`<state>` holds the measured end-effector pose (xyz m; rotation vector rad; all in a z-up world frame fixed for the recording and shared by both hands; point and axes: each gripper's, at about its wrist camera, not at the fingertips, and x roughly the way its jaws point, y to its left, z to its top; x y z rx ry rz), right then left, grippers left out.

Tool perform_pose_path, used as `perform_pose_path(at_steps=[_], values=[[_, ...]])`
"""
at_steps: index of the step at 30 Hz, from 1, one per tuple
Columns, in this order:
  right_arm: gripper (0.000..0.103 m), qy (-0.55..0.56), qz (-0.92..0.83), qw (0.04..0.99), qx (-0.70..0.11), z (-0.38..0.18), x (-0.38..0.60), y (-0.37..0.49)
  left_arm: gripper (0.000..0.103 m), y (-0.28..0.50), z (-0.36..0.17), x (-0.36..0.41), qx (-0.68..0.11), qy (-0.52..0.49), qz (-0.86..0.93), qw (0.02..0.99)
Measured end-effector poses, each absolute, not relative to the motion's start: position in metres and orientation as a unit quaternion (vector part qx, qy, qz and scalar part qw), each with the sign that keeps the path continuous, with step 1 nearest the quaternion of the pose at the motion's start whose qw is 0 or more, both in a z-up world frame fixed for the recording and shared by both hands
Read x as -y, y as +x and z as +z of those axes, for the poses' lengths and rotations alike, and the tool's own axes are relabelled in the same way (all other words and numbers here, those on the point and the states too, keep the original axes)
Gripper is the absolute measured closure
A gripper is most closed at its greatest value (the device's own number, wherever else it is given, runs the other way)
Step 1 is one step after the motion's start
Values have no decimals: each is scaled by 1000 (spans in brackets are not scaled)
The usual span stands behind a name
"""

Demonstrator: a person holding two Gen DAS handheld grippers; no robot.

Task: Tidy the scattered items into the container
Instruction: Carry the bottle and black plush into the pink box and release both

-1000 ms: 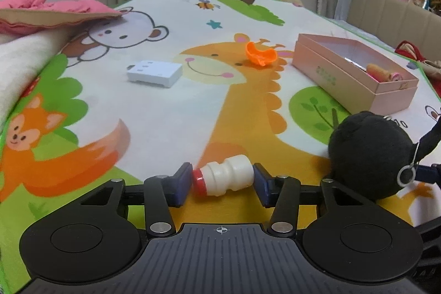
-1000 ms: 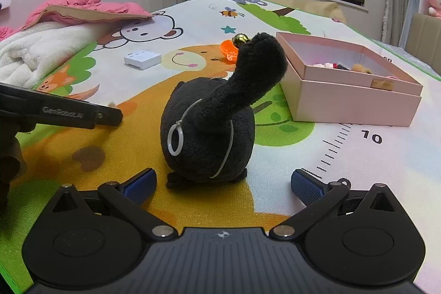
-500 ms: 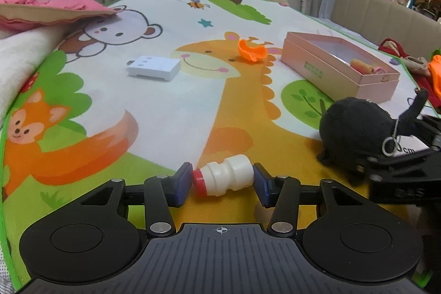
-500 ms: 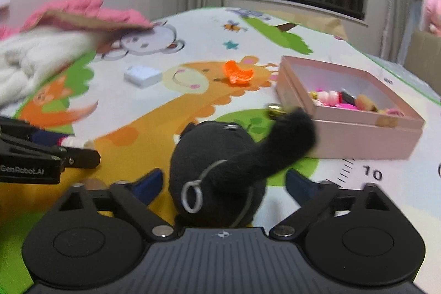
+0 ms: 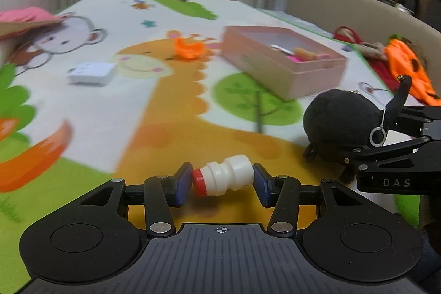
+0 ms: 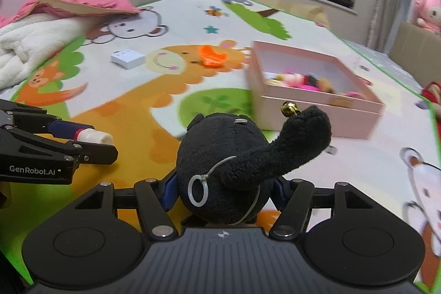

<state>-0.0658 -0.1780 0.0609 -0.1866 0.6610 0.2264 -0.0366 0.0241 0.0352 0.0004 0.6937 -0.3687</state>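
Left of the pink box (image 6: 317,112), on play mat (image 6: 132,106):
- L gripper (image 5: 222,183): clenched on small white bottle (image 5: 224,179), red cap.
- R gripper (image 6: 223,192): jaws closing round black plush (image 6: 228,170), pads at its sides, nearer box.

Step, by my read: both pickups done w/ carry underway. Next: hold over box, release inside.

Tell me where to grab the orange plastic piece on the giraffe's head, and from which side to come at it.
Judging by its shape, take the orange piece by its raised, curled rim, coming from above with one finger inside the hollow and one outside. It lies low on the play mat with the open side up, so a level side approach would likely just push it. Blur hides finer detail.
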Motion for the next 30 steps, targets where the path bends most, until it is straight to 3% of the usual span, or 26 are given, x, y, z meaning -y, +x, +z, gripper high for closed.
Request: perform_pose_path(at_steps=[17,30], values=[[39,-45,63,951,-301,80,257,-52,51,4,63,77,-308,61,-262,913],[39,53,59,963,-258,133,321,96,51,128,91,128,-231,75,-258,935]])
